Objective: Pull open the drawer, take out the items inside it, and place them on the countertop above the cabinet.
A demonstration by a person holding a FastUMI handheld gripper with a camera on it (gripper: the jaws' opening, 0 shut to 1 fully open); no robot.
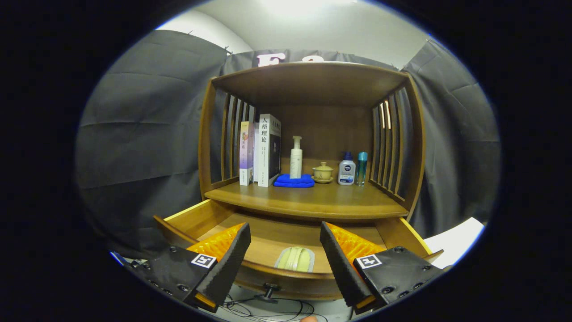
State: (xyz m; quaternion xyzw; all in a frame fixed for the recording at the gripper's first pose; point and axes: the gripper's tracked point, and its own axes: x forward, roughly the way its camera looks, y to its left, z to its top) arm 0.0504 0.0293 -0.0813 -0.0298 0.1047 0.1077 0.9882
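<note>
The tongs (285, 245) stand wide open, gripping nothing, their two fingers spread to either side above the front of the pulled-out drawer (286, 277). The drawer is of brown wood like the cabinet (313, 85) it belongs to, and its small dark knob (270, 290) hangs at the middle of its front panel, below and between the fingers.

Inside the drawer, lying flat on the bottom close behind the front panel, is a pale green packet (295, 259) in a clear wrapper — it sits between the two fingers, nearer the right one, and neither touches it. The rest of the drawer floor that shows is bare wood.

Above the drawer runs the cabinet's surface (339, 201), under a wooden top and between slatted side walls. On it, left to right: two upright books (260, 150) against the left slats, a folded blue cloth (294, 181) with a white pump bottle (296, 158) standing at its back, a small lidded tea bowl on a saucer (322, 172), a white bottle with a blue cap (346, 169), and just beside it a slim teal bottle (361, 168).

Dark cables (268, 308) lie on the floor below the drawer front — and a white sheet (456, 241) shows to the right of the cabinet.
</note>
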